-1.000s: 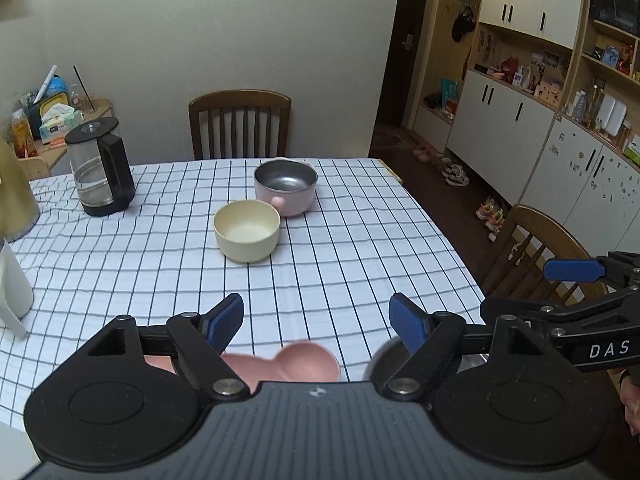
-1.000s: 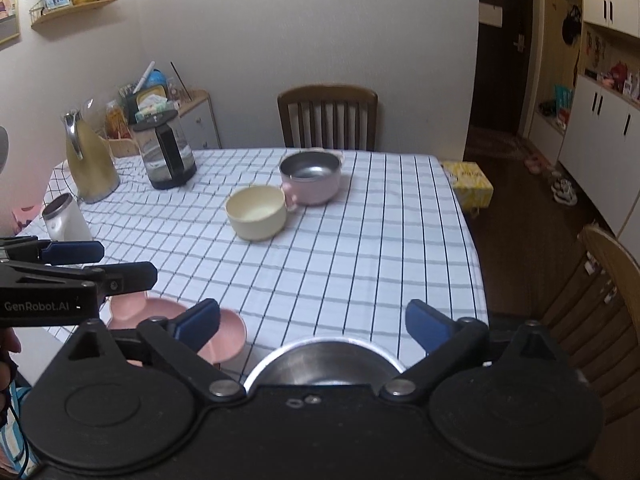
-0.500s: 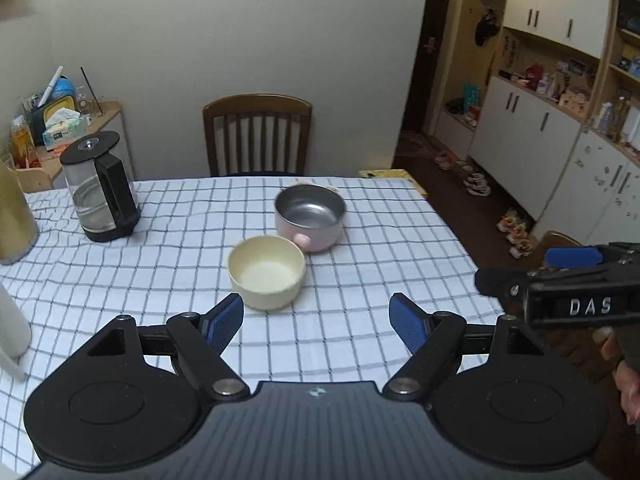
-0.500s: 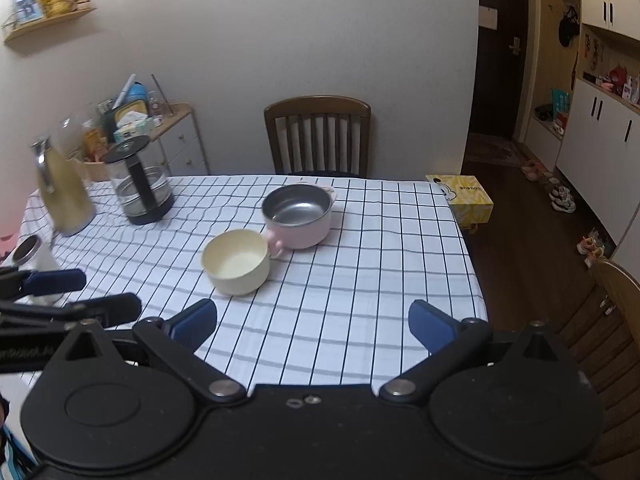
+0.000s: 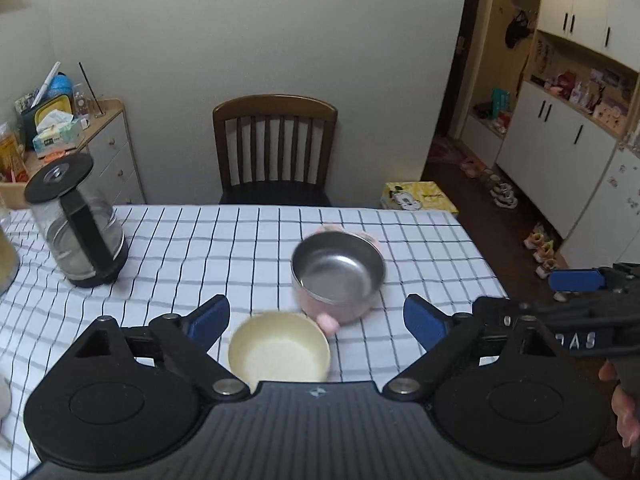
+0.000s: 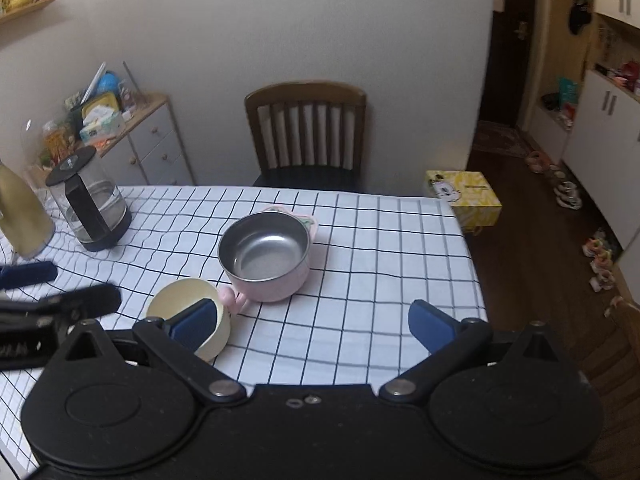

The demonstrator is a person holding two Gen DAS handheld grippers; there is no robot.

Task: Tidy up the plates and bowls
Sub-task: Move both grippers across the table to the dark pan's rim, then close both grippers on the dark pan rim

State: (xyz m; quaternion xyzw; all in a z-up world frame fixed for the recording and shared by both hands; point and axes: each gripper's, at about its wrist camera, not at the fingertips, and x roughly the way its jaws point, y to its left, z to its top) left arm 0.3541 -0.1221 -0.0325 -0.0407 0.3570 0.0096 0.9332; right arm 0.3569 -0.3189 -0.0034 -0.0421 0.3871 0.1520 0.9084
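I am working two hand-held tongs over a table (image 5: pixel 168 240) with a white, black-gridded cloth, and both are empty. My left gripper (image 5: pixel 316 322) has its blue jaws spreading wider right now, with nothing pressed between them; the cream bowl (image 5: pixel 279 354) sits on the cloth just below and ahead of them, at about 6 o'clock from the table's centre. My right gripper (image 6: pixel 312 326) stands wide, holding nothing, its left jaw overlapping the cream bowl's rim only in the view. At about 1 o'clock from the cream bowl, and touching it by a small pink handle, sits the pink pot-shaped bowl (image 5: pixel 338 278) with a shiny steel inside, resting on what looks like a pink mat. A glass kettle (image 5: pixel 76 224) stands at 10 o'clock, a wooden chair (image 5: pixel 275 148) at 12. I judge the sorting barely begun: both bowls lie separate and unstacked, neither is gripped, and no plates show here.
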